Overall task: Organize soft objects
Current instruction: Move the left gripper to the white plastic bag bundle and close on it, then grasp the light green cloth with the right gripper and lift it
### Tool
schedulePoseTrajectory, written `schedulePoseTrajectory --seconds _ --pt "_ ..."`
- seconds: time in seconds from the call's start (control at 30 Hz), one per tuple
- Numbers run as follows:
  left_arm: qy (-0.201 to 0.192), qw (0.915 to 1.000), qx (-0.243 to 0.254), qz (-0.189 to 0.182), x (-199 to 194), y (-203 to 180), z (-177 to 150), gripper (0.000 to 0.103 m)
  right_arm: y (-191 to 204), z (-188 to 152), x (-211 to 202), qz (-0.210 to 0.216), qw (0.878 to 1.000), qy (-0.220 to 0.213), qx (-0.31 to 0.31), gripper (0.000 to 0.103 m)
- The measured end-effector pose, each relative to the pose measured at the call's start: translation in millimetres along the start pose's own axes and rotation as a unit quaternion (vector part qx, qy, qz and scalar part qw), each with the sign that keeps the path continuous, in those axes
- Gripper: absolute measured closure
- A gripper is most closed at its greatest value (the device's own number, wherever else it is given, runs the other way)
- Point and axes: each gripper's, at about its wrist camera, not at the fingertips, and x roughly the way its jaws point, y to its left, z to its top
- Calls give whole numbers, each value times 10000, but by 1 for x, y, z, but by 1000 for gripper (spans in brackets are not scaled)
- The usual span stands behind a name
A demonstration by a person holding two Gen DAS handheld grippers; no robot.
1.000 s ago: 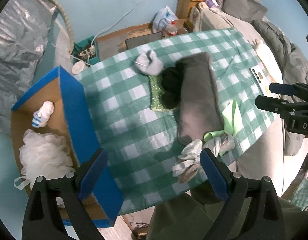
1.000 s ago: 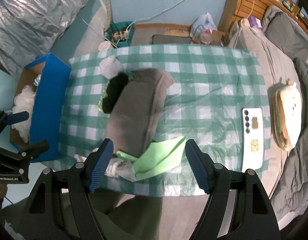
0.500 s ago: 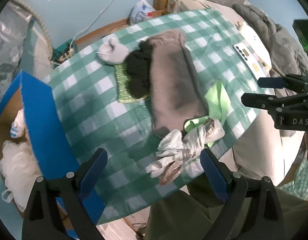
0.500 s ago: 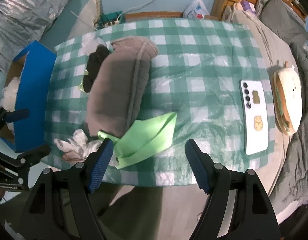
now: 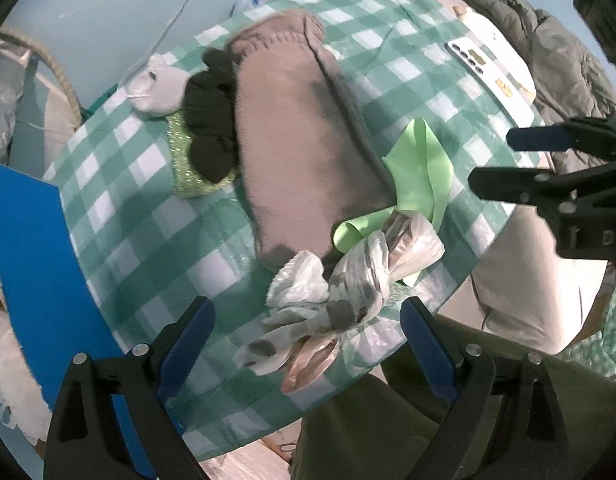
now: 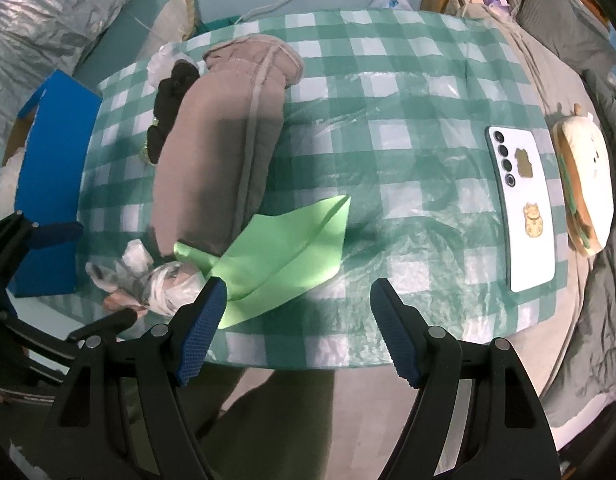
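Note:
On the green checked table (image 5: 147,216) lie a long grey fleece roll (image 5: 295,136), a black sock bundle (image 5: 209,120), a sparkly green sponge (image 5: 183,168), a pale grey cloth (image 5: 161,88), a light green cloth (image 6: 283,248) and crumpled plastic bags (image 5: 340,296). My left gripper (image 5: 308,344) hangs open just above the plastic bags at the near edge. My right gripper (image 6: 299,328) is open over the near edge, its left pad beside the green cloth; it also shows at the right in the left wrist view (image 5: 504,160). Neither holds anything.
A blue cardboard box (image 5: 31,264) with a white mesh pouf (image 5: 7,380) stands left of the table. A phone (image 6: 522,208) lies at the table's right end, a plush toy (image 6: 586,184) beyond it on the bed. A person's olive trousers (image 5: 408,432) are below.
Both grippers have come down toward the table's near edge. The left one has shifted from over the box side to above the plastic bags. Jaws unchanged.

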Motion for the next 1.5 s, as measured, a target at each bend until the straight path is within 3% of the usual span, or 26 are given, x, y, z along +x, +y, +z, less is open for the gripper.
schedulePoseTrajectory --seconds 0.3,0.53,0.6,0.83,1.37,1.43,1.5 --pt "256 9987 333 297 32 -24 10 8 -11 -4 1 -45 10000 40 78 28" --pt "467 9977 289 409 55 -32 14 12 -13 -3 5 9 9999 107 66 28" --pt "448 9982 237 310 56 -28 14 25 -11 -3 9 29 9999 153 8 28" --pt "337 9993 31 147 53 -11 9 44 3 -2 29 141 9990 346 -254 28" --pt "276 9970 -705 132 43 54 -2 48 29 -1 60 -61 9938 515 -984 28" --pt "290 9966 -756 136 43 61 -1 48 35 -2 66 -137 9920 567 -1123 30" --pt "304 9963 -794 137 43 64 2 48 37 -3 71 -236 9902 630 -1224 46"
